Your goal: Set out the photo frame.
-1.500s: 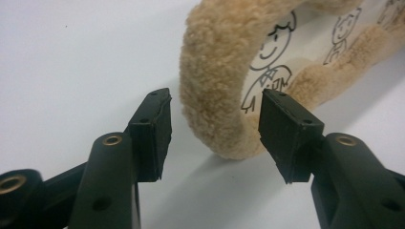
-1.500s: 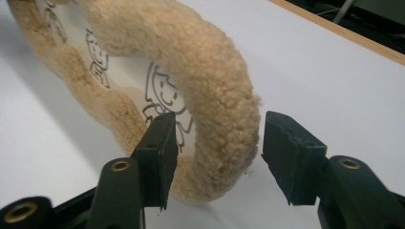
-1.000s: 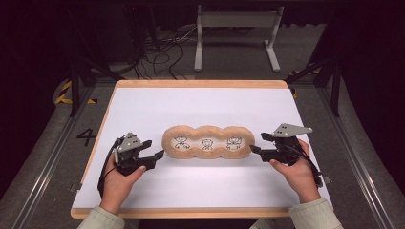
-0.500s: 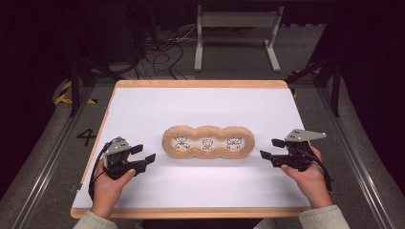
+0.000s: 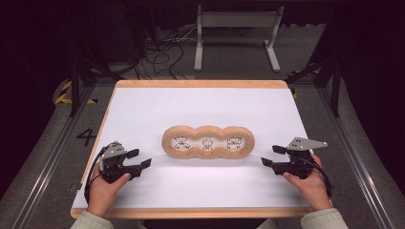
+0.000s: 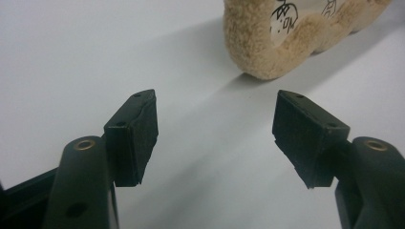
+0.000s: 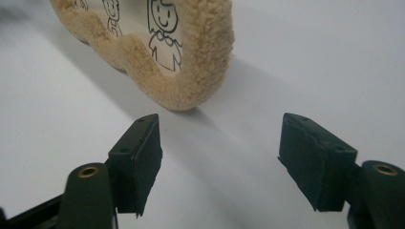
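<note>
A tan fuzzy frame (image 5: pixel 208 142) with three round windows, each holding a cartoon figure, lies flat in the middle of the white table top (image 5: pixel 200 105). My left gripper (image 5: pixel 139 158) rests low at the table's left, apart from the frame's left end (image 6: pixel 267 43). Its jaws have just been opening and stand open with nothing between them (image 6: pixel 215 129). My right gripper (image 5: pixel 273 155) sits at the right, short of the frame's right end (image 7: pixel 191 62). Its jaws have also just been opening and hold nothing (image 7: pixel 219 148).
The white top has a wooden rim (image 5: pixel 200 84). Behind the table stand a metal stand (image 5: pixel 236 28) and loose cables (image 5: pixel 157 57) on a dark floor. Yellow-black tape (image 5: pixel 64 93) and a painted "4" (image 5: pixel 87 137) mark the floor at the left.
Both grippers have drawn outward and toward the near edge, away from the frame's ends, and sunk toward the table. Their jaws stand wider than before.
</note>
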Demonstrator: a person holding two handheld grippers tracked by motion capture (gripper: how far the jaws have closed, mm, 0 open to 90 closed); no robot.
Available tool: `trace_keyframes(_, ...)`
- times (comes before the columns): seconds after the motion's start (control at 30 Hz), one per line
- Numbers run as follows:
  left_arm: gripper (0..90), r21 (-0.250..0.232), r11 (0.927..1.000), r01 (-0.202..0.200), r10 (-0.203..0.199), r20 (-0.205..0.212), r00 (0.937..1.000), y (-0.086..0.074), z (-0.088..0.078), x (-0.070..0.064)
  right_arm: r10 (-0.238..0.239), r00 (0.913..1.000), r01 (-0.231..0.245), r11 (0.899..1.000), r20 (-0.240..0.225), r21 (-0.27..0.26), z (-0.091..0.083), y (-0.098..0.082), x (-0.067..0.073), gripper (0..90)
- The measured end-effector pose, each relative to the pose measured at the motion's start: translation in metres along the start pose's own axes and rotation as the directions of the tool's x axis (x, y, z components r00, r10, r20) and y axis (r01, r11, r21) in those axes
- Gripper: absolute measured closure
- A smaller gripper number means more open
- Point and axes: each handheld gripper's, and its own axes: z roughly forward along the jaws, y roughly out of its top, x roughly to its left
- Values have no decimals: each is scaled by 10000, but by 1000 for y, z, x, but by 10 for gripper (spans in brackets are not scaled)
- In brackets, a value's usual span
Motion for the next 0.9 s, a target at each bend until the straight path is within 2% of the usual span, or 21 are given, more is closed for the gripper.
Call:
trace_keyframes(0.03,336,-52,9999,-125,124,-73,9999,0,1,1,-65,10000,65,10000,-10,18,1,-2,0,316)
trace_keyframes(0.17,333,139,9999,36,-34,-137,9999,-1,2,1,-74,9999,75,9998,-71,209,8,-10,-2,307)
trace_keyframes(0.27,327,405,9992,-34,46,-294,9996,-3,4,0,-11,10000,10,9984,13,566,13,-17,-2,300)
trace_keyframes(0.3,327,411,9991,66,-56,-240,9997,-3,4,0,-53,10000,53,9973,6,726,15,-20,-2,300)
trace_keyframes(0.43,328,349,9994,37,-26,-310,9995,-5,5,0,118,9999,-106,9958,-127,913,22,-29,-1,298)
trace_keyframes(0.5,328,352,9993,80,-69,-338,9994,-5,5,0,-13,9998,36,9935,-204,1138,27,-31,3,290)
trace_keyframes(0.7,320,441,9989,136,-123,-287,9995,-6,6,1,-534,9985,544,9907,-113,1247,32,-26,14,275)
trace_keyframes(0.9,307,405,9991,139,-124,-366,9993,-6,7,1,-485,9988,481,9935,16,1030,30,-25,14,261)
